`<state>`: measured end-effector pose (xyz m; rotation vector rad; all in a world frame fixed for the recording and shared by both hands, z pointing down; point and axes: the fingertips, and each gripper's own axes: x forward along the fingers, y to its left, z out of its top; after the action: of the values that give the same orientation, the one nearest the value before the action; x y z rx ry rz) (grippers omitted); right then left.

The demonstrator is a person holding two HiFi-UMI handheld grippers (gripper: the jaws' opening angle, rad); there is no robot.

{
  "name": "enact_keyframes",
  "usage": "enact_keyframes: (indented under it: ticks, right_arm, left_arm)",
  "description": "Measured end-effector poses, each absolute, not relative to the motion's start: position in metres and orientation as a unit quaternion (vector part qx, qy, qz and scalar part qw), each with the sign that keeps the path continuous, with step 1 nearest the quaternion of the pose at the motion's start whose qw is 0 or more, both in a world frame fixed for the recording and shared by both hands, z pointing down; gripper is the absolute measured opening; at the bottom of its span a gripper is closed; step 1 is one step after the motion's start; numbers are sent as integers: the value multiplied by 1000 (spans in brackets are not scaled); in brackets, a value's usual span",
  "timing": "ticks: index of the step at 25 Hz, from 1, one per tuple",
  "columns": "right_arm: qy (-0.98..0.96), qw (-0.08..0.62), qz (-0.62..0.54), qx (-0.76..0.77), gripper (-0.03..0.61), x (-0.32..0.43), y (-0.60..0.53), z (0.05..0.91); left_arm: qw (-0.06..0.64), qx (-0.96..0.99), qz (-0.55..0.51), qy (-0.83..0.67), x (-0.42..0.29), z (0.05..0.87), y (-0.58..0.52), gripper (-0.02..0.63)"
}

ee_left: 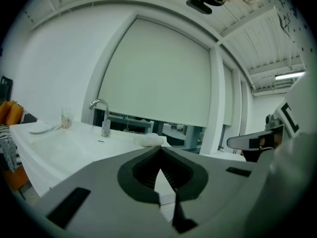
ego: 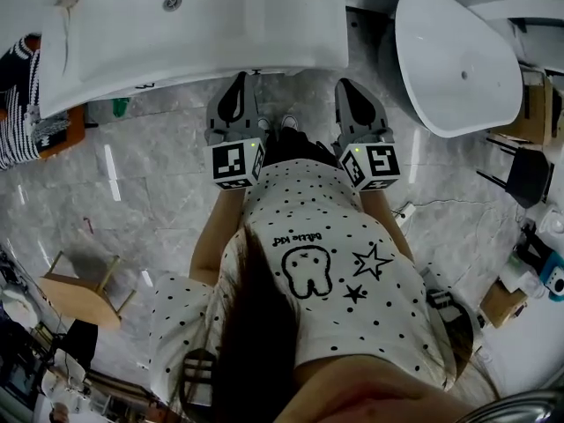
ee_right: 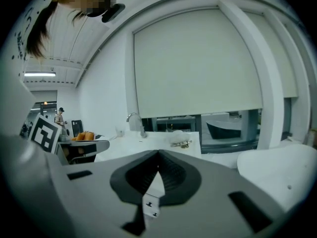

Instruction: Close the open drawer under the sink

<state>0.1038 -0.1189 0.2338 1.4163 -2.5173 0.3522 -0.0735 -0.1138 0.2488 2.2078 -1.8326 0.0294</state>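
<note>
Drawer hidden from above beneath white sink (ego: 194,25) at upper frame, grey marble floor (ego: 132,174), left claw (ego: 241,79) and right claw (ego: 349,86) both pressed together, empty, by sink's front edge, white tub (ego: 458,60) upper right, wooden stool (ego: 79,293) lower left.

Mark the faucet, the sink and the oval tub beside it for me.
faucet (ee_left: 105,120), left gripper view, on its upright stem.
sink (ego: 264,25), head view, on the bare white top right of the drain.
oval tub (ego: 441,47), head view, on its inner wall.
</note>
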Motion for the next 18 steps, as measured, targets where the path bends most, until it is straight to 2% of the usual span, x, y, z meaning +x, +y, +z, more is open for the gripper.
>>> enact_keyframes:
  ticks: [6, 18]
  right_arm:
    - [-862, 94, 109, 486, 12, 143, -107, 199]
    - [-880, 81, 78, 462, 12, 156, -73, 208]
  left_arm:
    - [113, 779, 6, -617, -29, 199, -86, 3]
    - [109, 778, 13, -618, -9, 209, -52, 3]
